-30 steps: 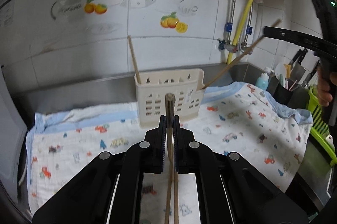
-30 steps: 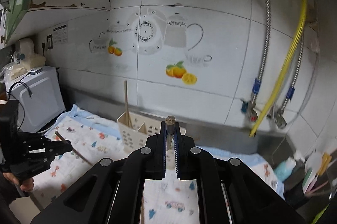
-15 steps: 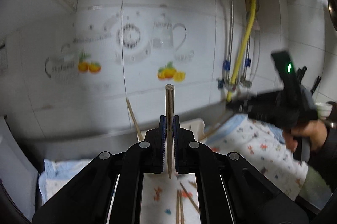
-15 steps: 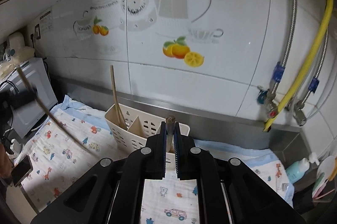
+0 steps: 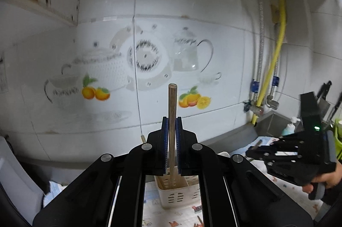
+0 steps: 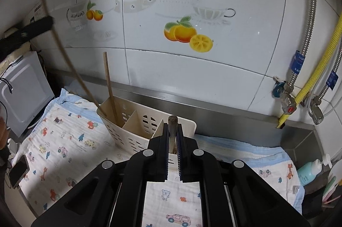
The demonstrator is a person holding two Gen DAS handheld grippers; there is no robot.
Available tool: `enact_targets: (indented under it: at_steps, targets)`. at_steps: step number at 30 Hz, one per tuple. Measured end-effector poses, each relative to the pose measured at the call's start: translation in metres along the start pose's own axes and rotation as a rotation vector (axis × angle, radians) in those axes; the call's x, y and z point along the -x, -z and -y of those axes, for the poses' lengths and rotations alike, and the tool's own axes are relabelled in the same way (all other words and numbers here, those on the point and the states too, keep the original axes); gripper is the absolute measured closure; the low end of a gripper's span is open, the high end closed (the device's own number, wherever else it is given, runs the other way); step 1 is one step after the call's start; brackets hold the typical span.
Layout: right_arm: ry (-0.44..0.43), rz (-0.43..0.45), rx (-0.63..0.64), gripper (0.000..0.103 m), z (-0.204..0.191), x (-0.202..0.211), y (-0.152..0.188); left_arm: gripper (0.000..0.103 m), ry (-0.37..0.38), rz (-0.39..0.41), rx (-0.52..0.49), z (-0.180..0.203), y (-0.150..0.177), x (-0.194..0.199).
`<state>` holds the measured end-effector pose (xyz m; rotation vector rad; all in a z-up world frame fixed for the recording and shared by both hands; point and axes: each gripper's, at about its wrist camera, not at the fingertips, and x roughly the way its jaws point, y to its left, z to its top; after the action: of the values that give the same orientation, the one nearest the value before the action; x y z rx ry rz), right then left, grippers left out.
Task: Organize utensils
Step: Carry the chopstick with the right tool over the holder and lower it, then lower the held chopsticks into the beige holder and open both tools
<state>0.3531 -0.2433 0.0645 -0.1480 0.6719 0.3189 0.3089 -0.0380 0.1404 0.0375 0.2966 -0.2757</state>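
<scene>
A: Left wrist view. What do the left tongs hold, and how does it lie?

B: They are clamped on a wooden chopstick. Its long axis runs straight up the picture between the blue pads, blunt end toward the tiled wall. Its lower end drops in front of the cream utensil holder — whether it is inside, I cannot tell.

A: What appears at the right of that view?

B: The right tongs, seen from the side in a person's hand, low over the patterned cloth. This view does not settle their grip.

A: Right wrist view, from the left?

B: A white appliance, then the cloth spread on the surface. The left tongs show as a dark blur at upper left; their chopstick slants down to the right, its lower tip at the rim of the holder's leftmost compartment.

A: Does this view add anything?

B: The holder's three compartments. A second chopstick stands nearly upright in the leftmost one, leaning against the rim.

A: And the right tongs?

B: Pressed narrow on a third chopstick, seen almost end-on — its axis points away over the holder's right compartment. Further right are the yellow hose and a bottle.
</scene>
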Motion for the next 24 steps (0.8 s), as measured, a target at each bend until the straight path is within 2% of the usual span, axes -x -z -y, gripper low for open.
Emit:
enact_targets:
  at_steps: [4, 16, 21, 24]
  targets:
    - [0.002, 0.000, 0.010, 0.096, 0.000, -0.004, 0.002, 0.098, -0.002, -0.014, 0.049, -0.012, 0.007, -0.017]
    - [0.005, 0.018, 0.007, 0.096, 0.001, -0.005, 0.004, 0.097, -0.005, -0.139, 0.092, -0.027, 0.042, -0.058]
    - [0.031, 0.076, 0.010, 0.085, 0.001, 0.016, 0.002, 0.097, -0.011, -0.163, 0.100, -0.030, 0.046, -0.063]
    - [0.037, 0.107, 0.010, 0.084, 0.001, 0.032, 0.004, 0.096, -0.020, -0.166, 0.096, -0.030, 0.045, -0.064]
